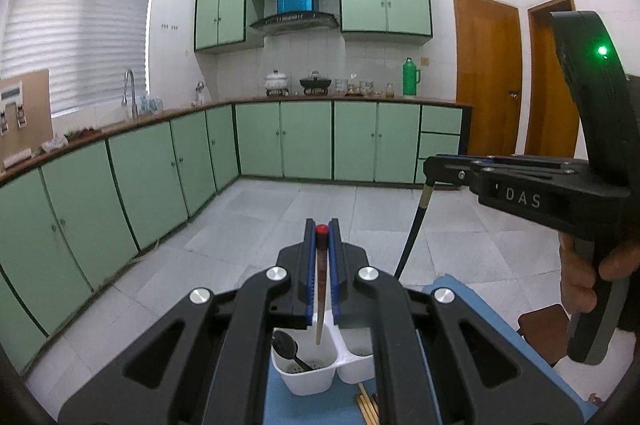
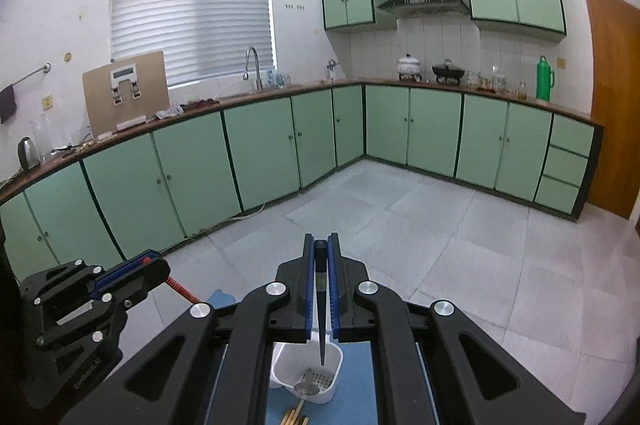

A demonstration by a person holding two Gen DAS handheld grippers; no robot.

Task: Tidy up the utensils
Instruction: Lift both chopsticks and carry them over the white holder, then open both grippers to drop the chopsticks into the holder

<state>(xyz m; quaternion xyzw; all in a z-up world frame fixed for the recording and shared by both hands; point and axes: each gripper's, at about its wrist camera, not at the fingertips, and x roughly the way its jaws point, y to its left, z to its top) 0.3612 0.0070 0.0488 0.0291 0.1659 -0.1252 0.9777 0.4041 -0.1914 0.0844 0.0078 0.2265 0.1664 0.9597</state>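
My left gripper (image 1: 322,231) is shut on a red-topped brown chopstick (image 1: 320,285), held upright with its tip over the left cell of a white two-cell utensil caddy (image 1: 308,381) that holds a black spoon (image 1: 286,347). My right gripper (image 2: 321,245) is shut on a black chopstick (image 2: 321,317), its tip hanging over the caddy (image 2: 332,381), which holds a grey utensil (image 2: 306,387). The right gripper also shows in the left wrist view (image 1: 430,169), holding the black chopstick (image 1: 412,233). The left gripper also shows in the right wrist view (image 2: 156,265).
The caddy stands on a blue mat (image 1: 276,405). Several wooden chopsticks (image 1: 366,407) lie on the mat in front of it. Green kitchen cabinets (image 2: 260,145) and a tiled floor (image 2: 440,245) lie beyond. A brown object (image 1: 540,325) sits at the mat's right.
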